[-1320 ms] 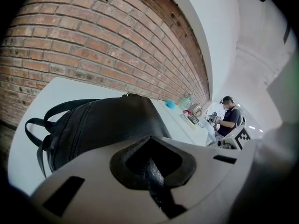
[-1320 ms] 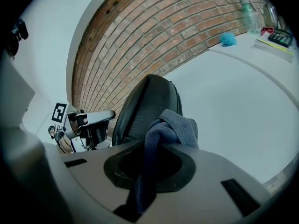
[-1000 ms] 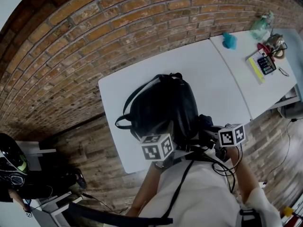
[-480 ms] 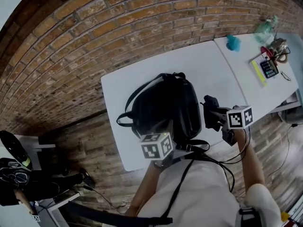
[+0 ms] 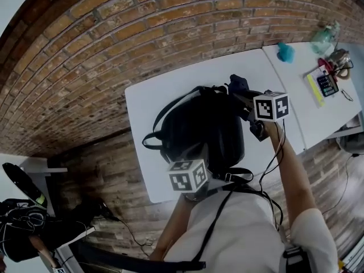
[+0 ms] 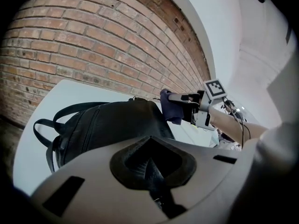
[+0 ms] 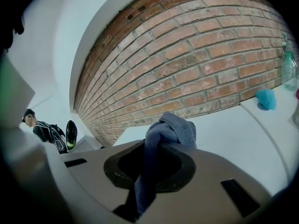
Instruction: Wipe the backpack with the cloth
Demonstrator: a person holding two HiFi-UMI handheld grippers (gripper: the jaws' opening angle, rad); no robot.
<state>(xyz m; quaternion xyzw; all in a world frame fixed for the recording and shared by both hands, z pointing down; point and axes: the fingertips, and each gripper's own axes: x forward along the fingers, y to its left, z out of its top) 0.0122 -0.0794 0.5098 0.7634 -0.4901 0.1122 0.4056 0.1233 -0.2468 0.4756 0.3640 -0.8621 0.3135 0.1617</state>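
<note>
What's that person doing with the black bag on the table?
A person is getting set to wipe a black backpack lying on a white table. The left gripper is clamped on the backpack's near end. The right gripper holds a blue-grey cloth by the backpack's far end. I can't tell if the cloth is touching it.

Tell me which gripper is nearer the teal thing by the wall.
Right. The right gripper holds the cloth at the backpack's far end, toward the teal thing. The left gripper grips the backpack's near end, farther away.
</note>
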